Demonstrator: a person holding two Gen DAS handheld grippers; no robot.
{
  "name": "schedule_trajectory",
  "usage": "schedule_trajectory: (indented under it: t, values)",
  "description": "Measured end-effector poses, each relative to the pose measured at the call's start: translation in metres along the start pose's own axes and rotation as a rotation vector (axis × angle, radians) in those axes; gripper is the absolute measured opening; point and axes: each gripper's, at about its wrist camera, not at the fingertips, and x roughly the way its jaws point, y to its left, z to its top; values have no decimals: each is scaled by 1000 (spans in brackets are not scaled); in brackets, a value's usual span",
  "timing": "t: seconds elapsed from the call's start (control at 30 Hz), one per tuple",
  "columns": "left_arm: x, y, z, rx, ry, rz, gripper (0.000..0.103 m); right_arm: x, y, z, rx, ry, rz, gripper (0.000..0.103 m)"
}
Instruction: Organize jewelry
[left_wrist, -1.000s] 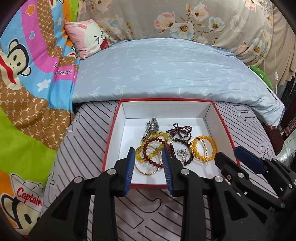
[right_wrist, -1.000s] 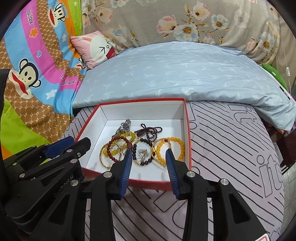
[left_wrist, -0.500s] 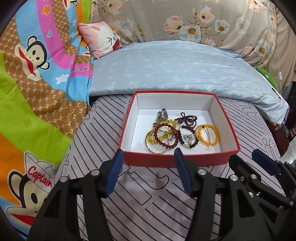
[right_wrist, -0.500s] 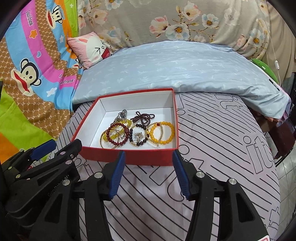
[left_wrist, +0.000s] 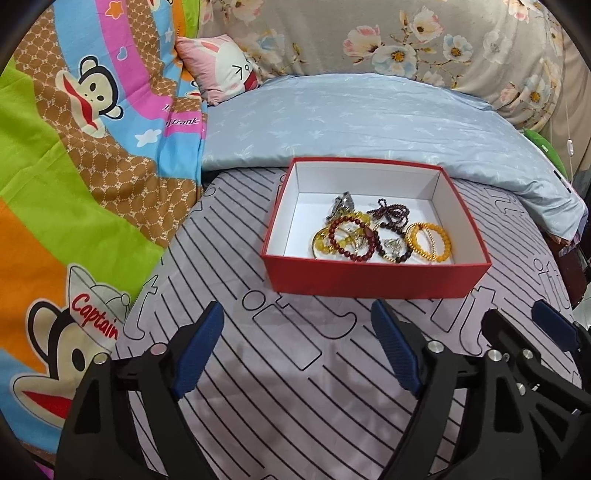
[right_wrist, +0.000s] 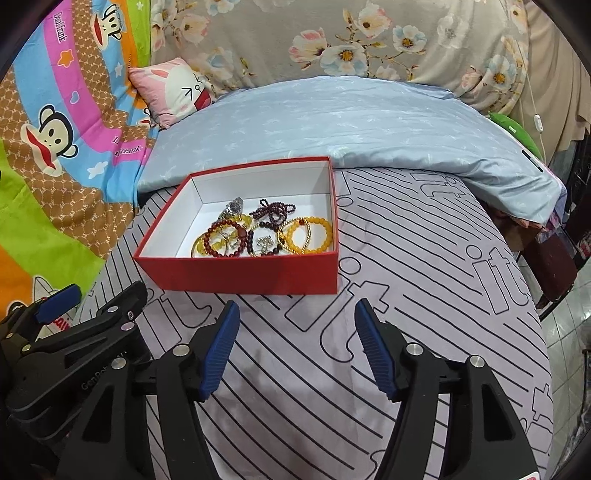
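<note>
A red box with a white inside (left_wrist: 373, 280) (right_wrist: 243, 275) stands on the striped bedsheet. It holds a dark red bead bracelet (left_wrist: 352, 236) (right_wrist: 226, 236), an orange bead bracelet (left_wrist: 430, 242) (right_wrist: 308, 234), a yellow bracelet, a dark beaded string (left_wrist: 393, 214) and a silver watch (left_wrist: 343, 203) (right_wrist: 232, 207). My left gripper (left_wrist: 297, 325) is open and empty, a little in front of the box. My right gripper (right_wrist: 297, 321) is open and empty, also in front of the box. The right gripper shows at the lower right of the left wrist view (left_wrist: 546, 325).
A blue quilt (left_wrist: 354, 122) lies folded behind the box. A pink rabbit pillow (left_wrist: 221, 74) and a cartoon monkey blanket (left_wrist: 74, 147) lie at the left. The bed edge drops off at the right (right_wrist: 554, 295).
Both grippers have pulled back from over the box toward me and have opened wider. The jewelry stays in the box.
</note>
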Motion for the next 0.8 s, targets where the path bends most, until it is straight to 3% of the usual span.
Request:
schedule_trajectory:
  t: [0.2,0.8]
  values:
    - [0,6,-12,-14,18,24,93,-2,-6,-13,27,7,-10,78]
    - [4,8,-37,-9,69,43,94,-2,-5,-37,5,26,-44,83]
